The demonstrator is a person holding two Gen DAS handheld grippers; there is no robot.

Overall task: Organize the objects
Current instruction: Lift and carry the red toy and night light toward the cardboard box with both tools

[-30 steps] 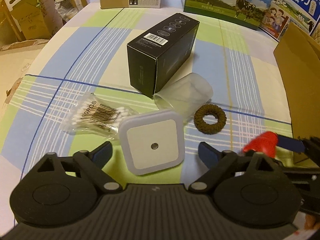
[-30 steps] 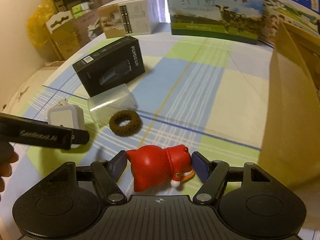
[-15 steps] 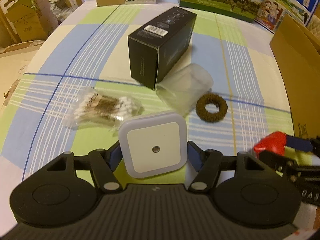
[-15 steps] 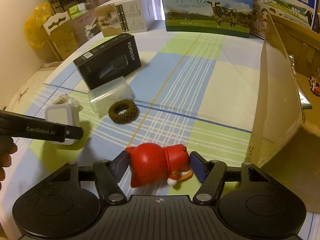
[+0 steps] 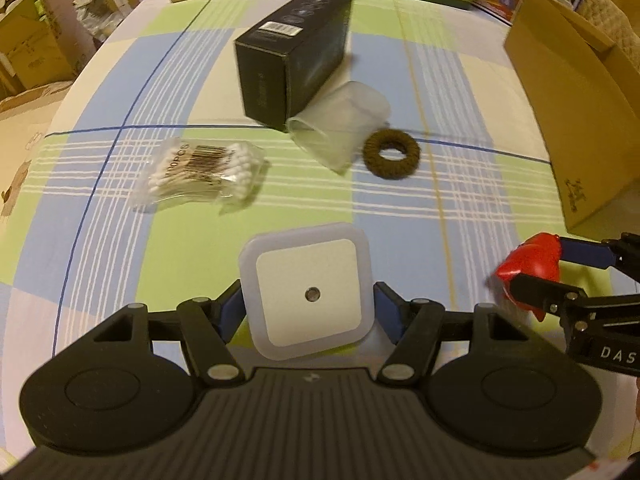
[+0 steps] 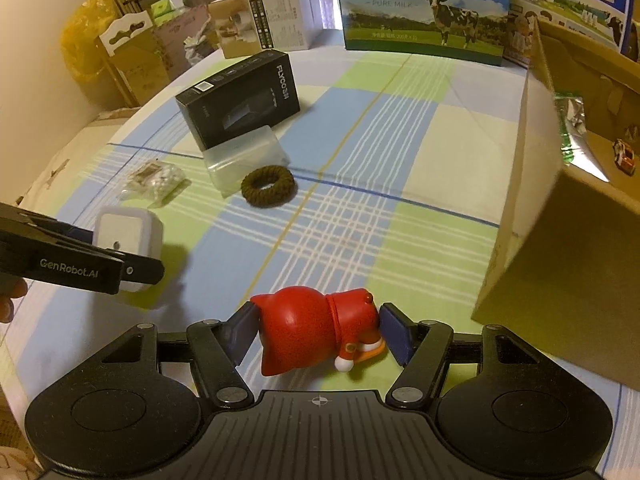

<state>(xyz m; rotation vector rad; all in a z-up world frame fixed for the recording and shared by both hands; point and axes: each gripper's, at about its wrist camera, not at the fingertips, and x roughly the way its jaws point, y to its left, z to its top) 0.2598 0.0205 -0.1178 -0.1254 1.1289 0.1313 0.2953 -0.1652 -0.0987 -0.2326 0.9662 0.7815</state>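
Gripping a white night light (image 5: 307, 294) by its two side faces, the left tool (image 5: 308, 308) carries it flat side up, raised over the near edge of the bed (image 5: 460, 80); the pads sit square on the flat sides, likely so it cannot twist. The right tool (image 6: 318, 330) is clenched on a red figurine (image 6: 316, 324) lying sideways, pads at its head and feet. Both loads seem bound for the cardboard box (image 6: 568, 240) at the right edge, which stands open and already holds a foil packet (image 6: 572, 136) and a small toy car (image 6: 625, 155). Left on the bed's middle: cotton swabs (image 5: 200, 174), a brown hair tie (image 5: 392, 154), a clear case (image 5: 340, 126) touching a black box (image 5: 292, 56).
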